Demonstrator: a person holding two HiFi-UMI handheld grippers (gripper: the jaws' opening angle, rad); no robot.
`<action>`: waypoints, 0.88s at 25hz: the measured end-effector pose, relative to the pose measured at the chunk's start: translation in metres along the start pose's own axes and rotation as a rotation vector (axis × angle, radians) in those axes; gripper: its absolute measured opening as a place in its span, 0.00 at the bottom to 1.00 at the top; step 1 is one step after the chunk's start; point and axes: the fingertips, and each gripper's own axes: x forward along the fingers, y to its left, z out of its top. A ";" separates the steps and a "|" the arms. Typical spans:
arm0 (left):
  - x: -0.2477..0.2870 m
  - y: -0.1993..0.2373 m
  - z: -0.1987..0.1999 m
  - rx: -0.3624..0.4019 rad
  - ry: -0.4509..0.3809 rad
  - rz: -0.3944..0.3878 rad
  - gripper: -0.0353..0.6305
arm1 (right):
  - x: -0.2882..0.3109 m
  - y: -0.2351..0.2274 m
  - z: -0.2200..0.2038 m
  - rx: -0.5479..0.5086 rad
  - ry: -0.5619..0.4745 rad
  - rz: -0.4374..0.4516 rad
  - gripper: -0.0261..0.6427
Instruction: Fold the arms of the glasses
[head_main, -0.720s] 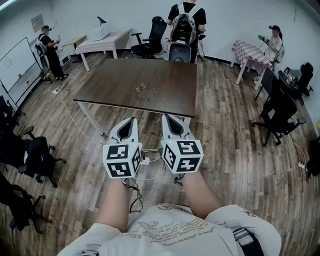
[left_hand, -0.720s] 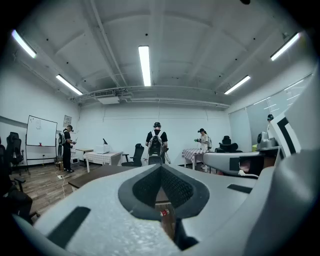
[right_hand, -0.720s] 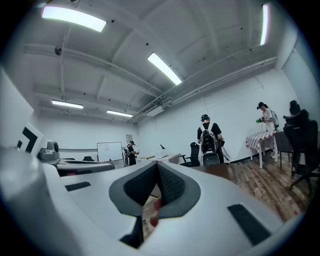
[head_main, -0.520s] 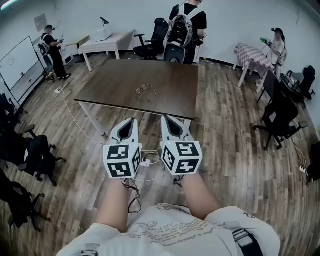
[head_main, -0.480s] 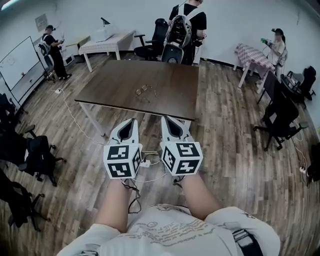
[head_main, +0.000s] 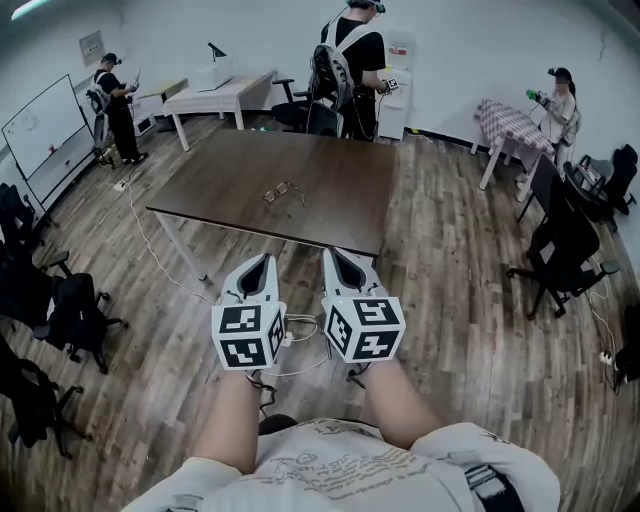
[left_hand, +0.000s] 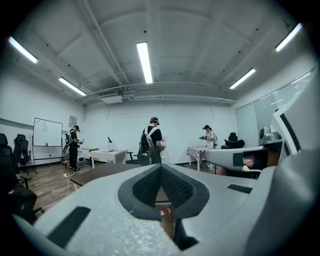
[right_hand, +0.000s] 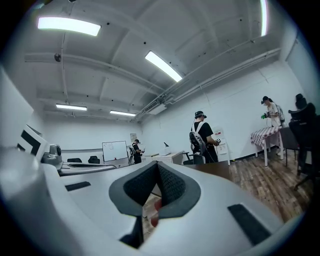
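Big room w/ a wood-plank floor (head_main: 470, 300), white walls and strip lights overhead. Three people stand at the far end. Office chairs sit along both sides, and a whiteboard (head_main: 38, 125) is on the left wall. Mid-room stands a dark brown table (head_main: 340, 195); its near edge runs across the head view just beyond my tools.

I'm holding both tools out in front, level and side by side, over the floor and short of the table. The left gripper (head_main: 262, 262) has its jaws pressed together, tips meeting, nothing between them. Its own view looks past them at the tabletop, seen nearly edge-on. The right gripper (head_main: 332, 256) looks the same: pads meet at the tip, nothing pinched.

The glasses (head_main: 283, 191) lie alone on the table, left of centre and well apart from both tools. They're small in the head view, and neither gripper view shows them. The lens front seems to run approx left-right w/ a slight tilt. The arms seem spread, not yet folded, but the detail's too fine to be sure.

Key relation: the glasses are ahead & a bit left of the gap between the tools, so the left gripper is nearer. My judgement is that folding hasn't begun. Next I'd go forward over the table edge, open the jaws, steady the front w/ one tool and swing an arm in w/ the other.
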 end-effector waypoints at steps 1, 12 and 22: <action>0.003 -0.003 -0.001 0.003 0.003 0.001 0.07 | 0.000 -0.005 -0.001 0.005 0.004 0.001 0.06; 0.050 -0.005 -0.005 0.004 0.017 -0.004 0.07 | 0.032 -0.034 -0.005 0.022 0.025 0.013 0.06; 0.132 0.035 -0.013 -0.004 0.032 -0.028 0.07 | 0.118 -0.056 -0.017 0.034 0.060 0.013 0.06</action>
